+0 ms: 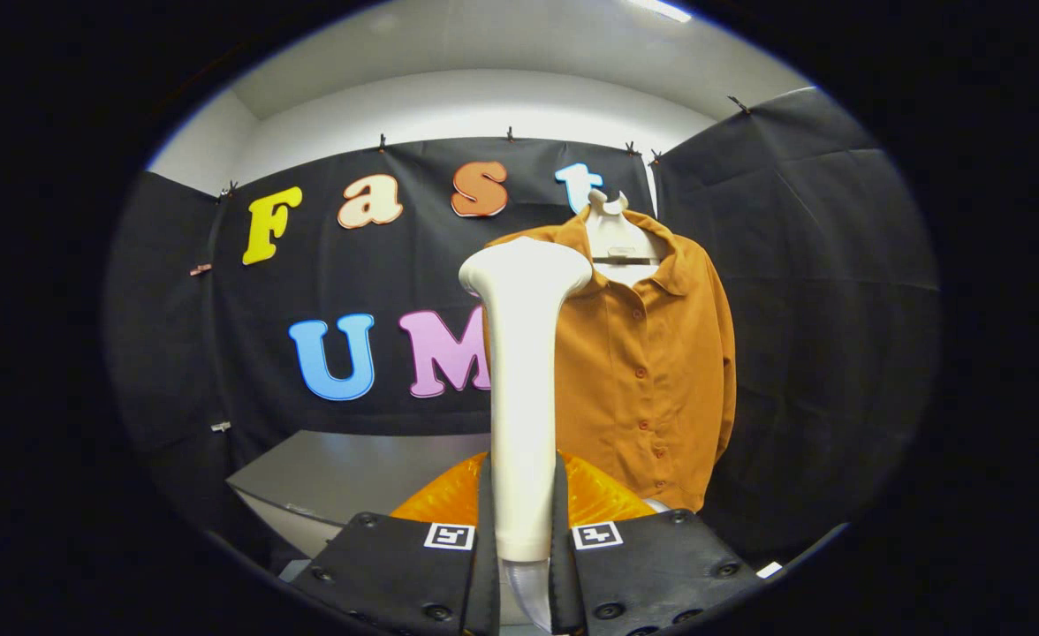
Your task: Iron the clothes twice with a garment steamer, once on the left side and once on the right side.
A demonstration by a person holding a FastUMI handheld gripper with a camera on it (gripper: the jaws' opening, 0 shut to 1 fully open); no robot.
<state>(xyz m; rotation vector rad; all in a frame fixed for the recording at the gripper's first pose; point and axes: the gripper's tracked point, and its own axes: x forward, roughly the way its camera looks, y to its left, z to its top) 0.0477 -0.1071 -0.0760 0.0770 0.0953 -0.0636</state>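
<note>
The claw (pixel 522 539) is clenched on the upright handle of the white plastic garment steamer (pixel 524 371), both fingers pressing it. The orange buttoned shirt (pixel 652 371) hangs on a hanger beyond it, a little to the right, so the steamer head probably has to go forward and rightward.

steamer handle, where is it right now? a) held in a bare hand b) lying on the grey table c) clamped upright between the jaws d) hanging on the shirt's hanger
c: the white steamer stands upright with the gripper shut on its handle, both jaws pressing its sides, in front of the orange shirt.
</note>
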